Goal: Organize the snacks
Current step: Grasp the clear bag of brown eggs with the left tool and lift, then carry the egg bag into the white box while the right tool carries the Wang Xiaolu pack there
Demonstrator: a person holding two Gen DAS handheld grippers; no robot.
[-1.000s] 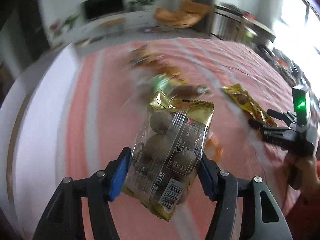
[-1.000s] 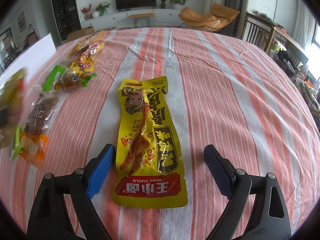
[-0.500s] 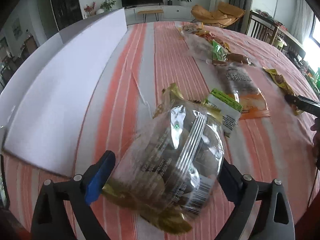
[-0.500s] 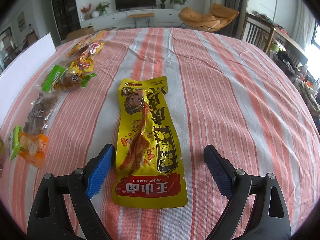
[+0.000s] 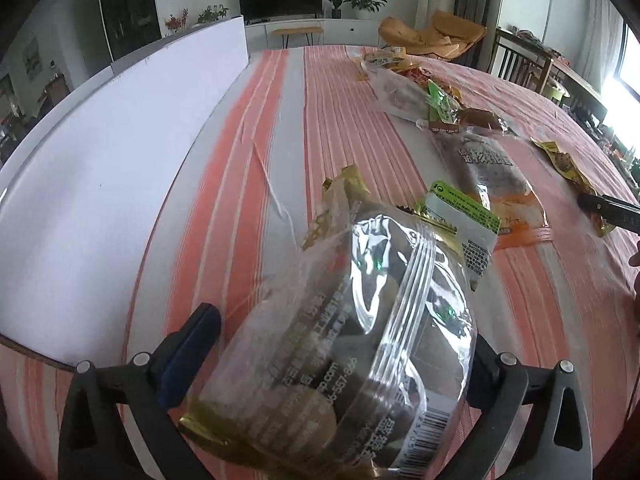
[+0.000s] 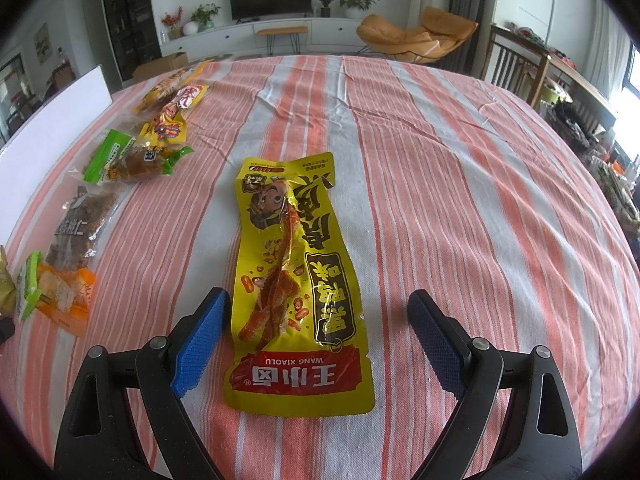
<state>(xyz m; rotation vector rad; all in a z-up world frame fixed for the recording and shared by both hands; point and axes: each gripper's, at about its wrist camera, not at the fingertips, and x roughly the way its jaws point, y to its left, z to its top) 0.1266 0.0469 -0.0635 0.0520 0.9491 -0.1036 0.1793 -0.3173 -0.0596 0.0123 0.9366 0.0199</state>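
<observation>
Striped tablecloth [image 6: 440, 168] under yellow snack pouch [image 6: 296, 280]

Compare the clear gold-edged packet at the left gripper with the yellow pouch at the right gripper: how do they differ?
The clear gold-edged packet is transparent and puffy, showing round brown pieces; the yellow pouch is opaque, printed and long. The packet bulges between the left gripper as its jaws open; the pouch lies flat on the striped tablecloth between the open right gripper, untouched. Both are sealed snacks.
</observation>
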